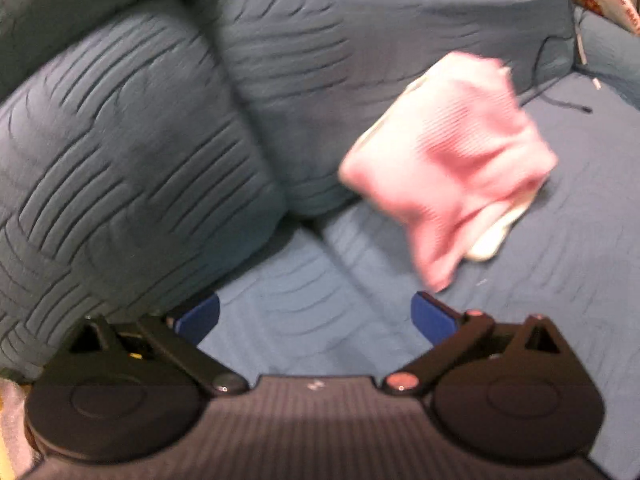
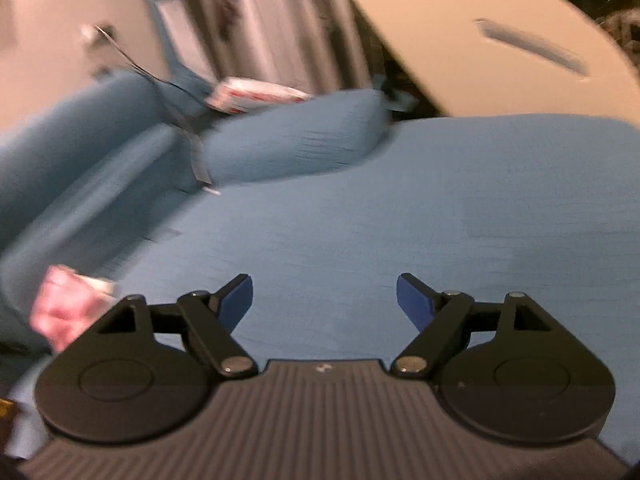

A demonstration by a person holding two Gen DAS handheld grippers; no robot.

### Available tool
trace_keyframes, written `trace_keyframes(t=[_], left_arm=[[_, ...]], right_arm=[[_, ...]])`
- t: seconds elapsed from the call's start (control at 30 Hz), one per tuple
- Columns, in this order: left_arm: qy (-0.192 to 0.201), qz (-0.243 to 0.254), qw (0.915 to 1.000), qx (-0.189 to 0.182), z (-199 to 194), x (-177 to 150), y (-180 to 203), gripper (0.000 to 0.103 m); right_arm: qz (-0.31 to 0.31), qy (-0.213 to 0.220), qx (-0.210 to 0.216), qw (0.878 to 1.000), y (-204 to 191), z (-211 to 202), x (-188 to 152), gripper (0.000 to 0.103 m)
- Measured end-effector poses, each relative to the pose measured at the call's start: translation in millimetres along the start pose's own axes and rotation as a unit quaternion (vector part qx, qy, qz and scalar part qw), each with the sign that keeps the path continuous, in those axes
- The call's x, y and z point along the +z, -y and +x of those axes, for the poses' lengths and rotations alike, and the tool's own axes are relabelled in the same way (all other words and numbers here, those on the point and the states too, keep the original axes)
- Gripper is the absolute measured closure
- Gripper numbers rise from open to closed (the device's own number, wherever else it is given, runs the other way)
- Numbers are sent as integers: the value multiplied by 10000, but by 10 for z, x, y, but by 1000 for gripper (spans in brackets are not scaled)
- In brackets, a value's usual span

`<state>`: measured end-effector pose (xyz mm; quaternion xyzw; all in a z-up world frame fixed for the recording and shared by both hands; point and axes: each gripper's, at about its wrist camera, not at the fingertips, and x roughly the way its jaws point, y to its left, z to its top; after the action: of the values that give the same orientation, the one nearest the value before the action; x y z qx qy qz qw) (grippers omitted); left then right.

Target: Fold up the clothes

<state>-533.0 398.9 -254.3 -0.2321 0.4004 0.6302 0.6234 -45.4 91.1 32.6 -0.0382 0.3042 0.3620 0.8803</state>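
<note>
A pink garment [image 1: 448, 160], folded into a small bundle with a cream layer showing at its lower edge, lies on the blue sofa seat [image 1: 304, 320], against the back cushion. My left gripper [image 1: 316, 316] is open, its blue pads wide apart over bare seat, below and left of the bundle, with nothing between them. In the right wrist view the same pink garment [image 2: 68, 308] shows at the far left edge. My right gripper [image 2: 325, 302] is open over bare blue seat [image 2: 360, 220], well to the right of the garment, holding nothing.
Quilted blue back cushions [image 1: 120, 152] rise at the left and rear. A blue bolster cushion [image 2: 296, 144] lies across the far end of the seat, with a red-and-white package [image 2: 252, 94] behind it. A pale round tabletop [image 2: 480, 40] stands at the upper right. A thin dark cord [image 1: 560, 92] trails past the garment.
</note>
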Motion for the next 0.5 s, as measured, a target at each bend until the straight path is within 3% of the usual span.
trace_keyframes(t=[0.07,0.13,0.2,0.3,0.5], left_arm=[[39,-59,10000,36,-39,118,157,0],[87,-57,9999,93,-75,199,335,0],[214,-26,9997,148,-215,262,468,0],[249,120,9996,70,-391,204,587,0],[127,289,9995,-5,-440,96,729,0]], right_arm=[[-382,162,-811,9958,86,-29,-91,21],[-758,323,-1763,9809,218,-54,-242,21],[-1000,259,-2316,9673,426,-47,-411,21],[-824,-36,-2539,9637,799,-49,-638,21],[449,-270,-2608,9640,1468,-171,-1173,22]])
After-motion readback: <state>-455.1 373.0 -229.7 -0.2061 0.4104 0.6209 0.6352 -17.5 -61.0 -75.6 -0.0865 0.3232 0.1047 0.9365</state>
